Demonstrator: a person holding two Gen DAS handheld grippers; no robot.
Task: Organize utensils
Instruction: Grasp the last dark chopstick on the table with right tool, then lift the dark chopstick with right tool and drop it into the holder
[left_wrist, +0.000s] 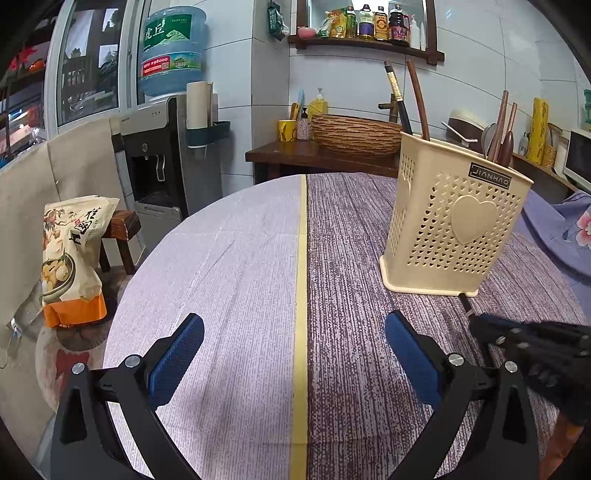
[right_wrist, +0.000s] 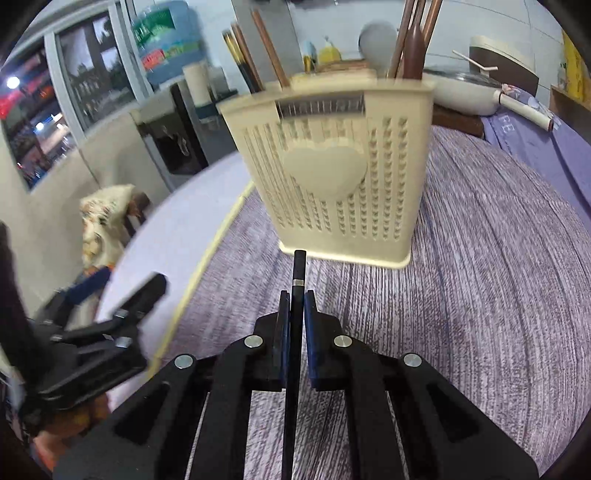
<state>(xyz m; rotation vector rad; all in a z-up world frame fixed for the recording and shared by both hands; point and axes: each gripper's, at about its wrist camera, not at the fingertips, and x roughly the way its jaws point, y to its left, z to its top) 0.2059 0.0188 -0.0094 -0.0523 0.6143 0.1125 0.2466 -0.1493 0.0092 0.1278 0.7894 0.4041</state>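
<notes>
- Utensil holder (right_wrist: 332, 173): stands on the tablecloth (right_wrist: 480, 295), already stocked with wooden utensils (right_wrist: 413, 44).
- Right gripper (right_wrist: 295, 306): clenched on a black chopstick (right_wrist: 298, 269), tip pointing to 12 o'clock at the holder base; insertion remains.
- Left gripper (left_wrist: 295, 354): released, empty.

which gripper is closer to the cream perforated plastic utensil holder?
Right. The right gripper, shut on a black chopstick, sits just before the cream perforated plastic utensil holder. The left gripper hangs open, farther back beside it.
</notes>
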